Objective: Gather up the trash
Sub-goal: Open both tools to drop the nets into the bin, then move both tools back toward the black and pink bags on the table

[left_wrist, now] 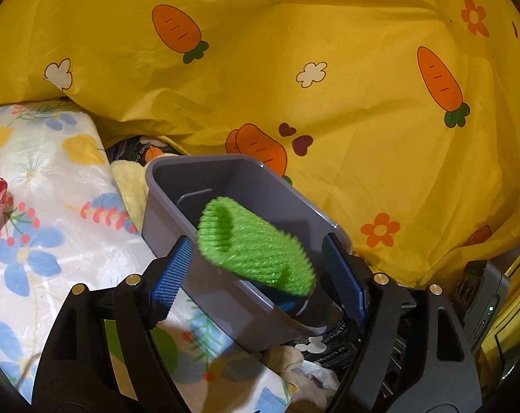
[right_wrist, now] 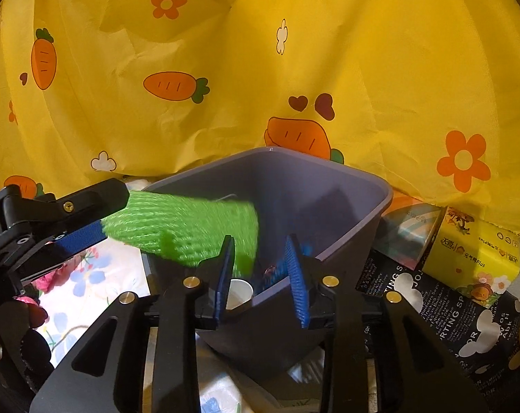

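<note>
The left gripper (left_wrist: 260, 275) stands wide open over the near rim of a grey plastic bin (left_wrist: 177, 213), its blue pads well apart and pressing on nothing; a green foam net sleeve (left_wrist: 249, 244) sits blurred between them, clear of both pads, over the mouth of the bin. From the right wrist view the same left gripper (right_wrist: 98, 216) reaches in from the left edge, with the green foam net sleeve (right_wrist: 187, 227) just off its fingertips and stretching across the grey plastic bin (right_wrist: 346, 206). The right gripper (right_wrist: 260, 275) is partly open, its two blue pads set over the near wall of the bin and closed on nothing; whether either pad touches the wall cannot be told. Inside the bin, low down, lies a white paper cup (right_wrist: 239, 290). The bin leans tilted among bedding: a floral white sheet (left_wrist: 53, 179) to its left and a yellow carrot-print cloth (left_wrist: 329, 69) behind it. To the right of the bin rest a yellow tissue pack (right_wrist: 473, 251) and a black printed bag (right_wrist: 432, 309) under it. A grey device (left_wrist: 484, 303) with a small green light sits at the right edge of the left wrist view.
</note>
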`<state>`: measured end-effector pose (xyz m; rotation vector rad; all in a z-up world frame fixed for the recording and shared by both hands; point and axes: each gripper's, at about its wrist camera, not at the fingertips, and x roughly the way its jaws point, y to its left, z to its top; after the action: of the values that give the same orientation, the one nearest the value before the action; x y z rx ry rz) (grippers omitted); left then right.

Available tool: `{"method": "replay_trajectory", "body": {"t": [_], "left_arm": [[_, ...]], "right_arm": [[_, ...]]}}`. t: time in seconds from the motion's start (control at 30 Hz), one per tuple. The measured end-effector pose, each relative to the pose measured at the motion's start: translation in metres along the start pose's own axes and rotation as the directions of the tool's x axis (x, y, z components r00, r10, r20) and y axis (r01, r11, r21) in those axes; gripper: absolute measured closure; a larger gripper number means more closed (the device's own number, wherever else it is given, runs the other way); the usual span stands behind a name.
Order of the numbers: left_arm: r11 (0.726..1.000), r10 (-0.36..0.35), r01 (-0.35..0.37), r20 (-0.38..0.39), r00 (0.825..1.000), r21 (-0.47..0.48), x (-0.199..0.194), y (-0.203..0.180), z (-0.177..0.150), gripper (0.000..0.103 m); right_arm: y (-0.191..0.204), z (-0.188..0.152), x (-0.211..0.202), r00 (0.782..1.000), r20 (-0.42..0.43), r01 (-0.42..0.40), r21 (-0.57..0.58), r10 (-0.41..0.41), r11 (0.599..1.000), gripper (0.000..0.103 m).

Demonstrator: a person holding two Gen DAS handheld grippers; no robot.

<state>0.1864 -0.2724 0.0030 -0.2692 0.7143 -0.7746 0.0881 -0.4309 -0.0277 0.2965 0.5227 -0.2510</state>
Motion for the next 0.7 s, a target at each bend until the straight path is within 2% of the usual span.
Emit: {"method": "replay_trajectory", "body": {"t": [0.13,0.23,0.33,0.53,0.7], "left_arm": [[0.999,-0.019,0.019,-0.006,1.000,-0.036,-0.001,0.005,0.001,0.020],[0.999,-0.020,0.020,0.007,1.000,-0.028,-0.006,0.004,0.000,0.020],[1.000,-0.005,0.006,0.032,0.999,-0.011,-0.016,0.003,-0.002,0.019],[0.996,0.090,-0.091,0.083,0.992,-0.002,-0.044,0.013,-0.011,0.015],[0.980,0.196,-0.199,0.137,0.971,0.005,-0.080,0.023,-0.022,0.013]], "right_arm": [[-0.002,-0.001,0.000,1.000,0.005,0.008,0.008,-0.008,1.000,0.056],[-0.004,-0.002,-0.003,1.000,0.011,0.008,0.008,-0.008,1.000,0.054],[-0.005,-0.001,-0.006,1.000,0.026,0.006,0.009,-0.006,1.000,0.047],[-0.004,-0.003,-0.011,0.999,0.052,-0.001,0.002,0.001,1.000,0.028],[0.002,-0.005,-0.018,0.997,0.076,-0.007,-0.014,0.008,1.000,0.019]]}}
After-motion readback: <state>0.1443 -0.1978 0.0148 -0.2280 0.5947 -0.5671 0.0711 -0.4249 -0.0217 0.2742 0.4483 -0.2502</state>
